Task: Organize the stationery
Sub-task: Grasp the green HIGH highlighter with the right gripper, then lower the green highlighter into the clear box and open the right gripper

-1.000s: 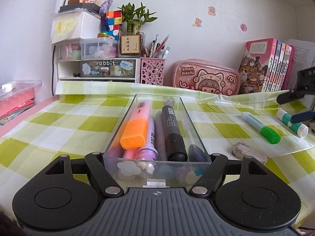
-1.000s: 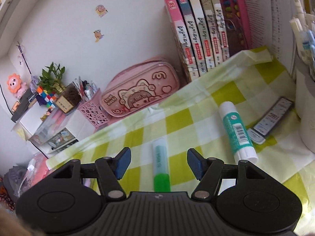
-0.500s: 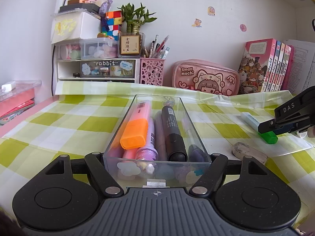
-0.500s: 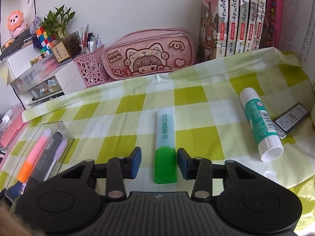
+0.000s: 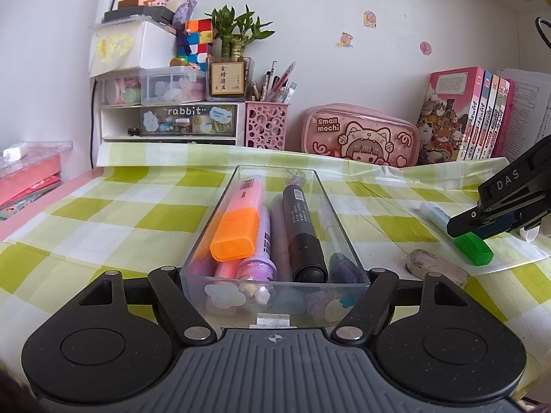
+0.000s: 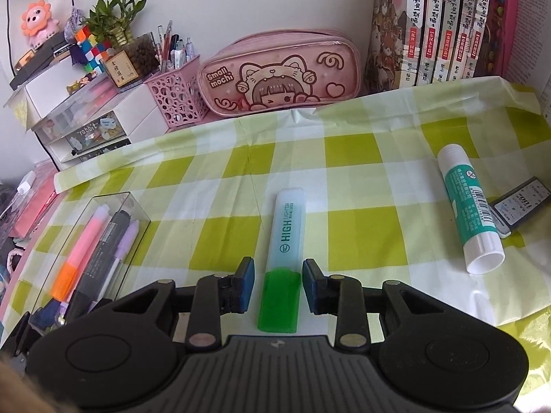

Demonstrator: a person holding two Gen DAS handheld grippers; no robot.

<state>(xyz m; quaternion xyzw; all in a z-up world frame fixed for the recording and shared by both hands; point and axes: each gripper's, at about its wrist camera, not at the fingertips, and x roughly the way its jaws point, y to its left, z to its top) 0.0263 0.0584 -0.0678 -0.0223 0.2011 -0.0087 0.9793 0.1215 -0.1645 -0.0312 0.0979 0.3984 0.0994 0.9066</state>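
A clear plastic tray [image 5: 347, 241] holds an orange highlighter [image 5: 237, 227], a black marker [image 5: 303, 234] and purple pens. My left gripper [image 5: 273, 282] is shut on the tray's near end. The tray also shows in the right wrist view [image 6: 82, 213]. A green highlighter [image 6: 284, 258] lies on the checked cloth. My right gripper [image 6: 278, 284] is low over it, its blue pads either side of the green cap with small gaps. From the left wrist view the right gripper [image 5: 482, 222] sits over the highlighter [image 5: 471, 246].
A glue stick [image 6: 470, 210] and a small black case [image 6: 521, 204] lie at the right. A grey eraser [image 5: 435, 268] lies beside the tray. A pink pencil case [image 6: 279, 75], pink pen holder [image 6: 175, 99], drawers [image 5: 172, 120] and books [image 6: 444, 24] line the back wall.
My right gripper has come down and forward over the green highlighter, and its jaws have narrowed around the cap. The left gripper and tray have not moved.
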